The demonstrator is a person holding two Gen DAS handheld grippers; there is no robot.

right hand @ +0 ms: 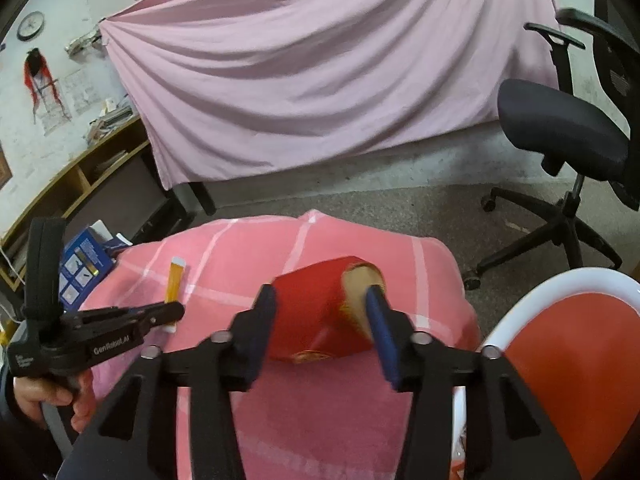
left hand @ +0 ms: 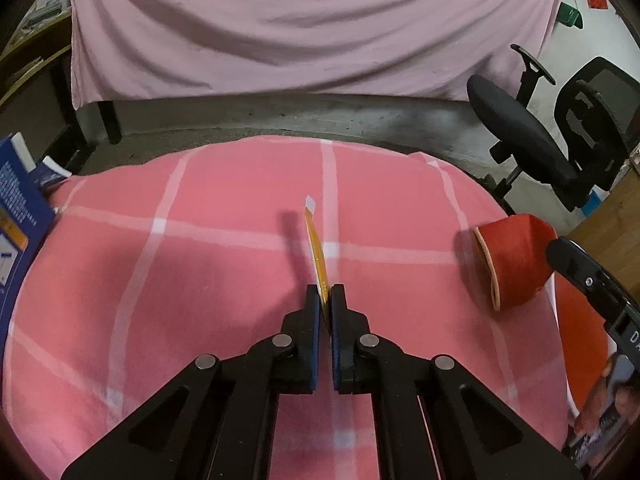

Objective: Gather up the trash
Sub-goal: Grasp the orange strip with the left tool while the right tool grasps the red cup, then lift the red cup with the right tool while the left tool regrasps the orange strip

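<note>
Left wrist view: left tongs (left hand: 326,294) pinch a flat orange-yellow, white-tipped wrapper (left hand: 315,248); right tongs (right hand: 322,300) spread around a red box (right hand: 320,312).

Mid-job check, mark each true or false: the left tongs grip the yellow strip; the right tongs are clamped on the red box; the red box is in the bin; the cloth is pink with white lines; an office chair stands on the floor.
1. The left tongs grip the yellow strip: true.
2. The right tongs are clamped on the red box: false, their jaws stand apart, pads clear of it.
3. The red box is in the bin: false, it lies on the cloth.
4. The cloth is pink with white lines: true.
5. An office chair stands on the floor: true.
</note>
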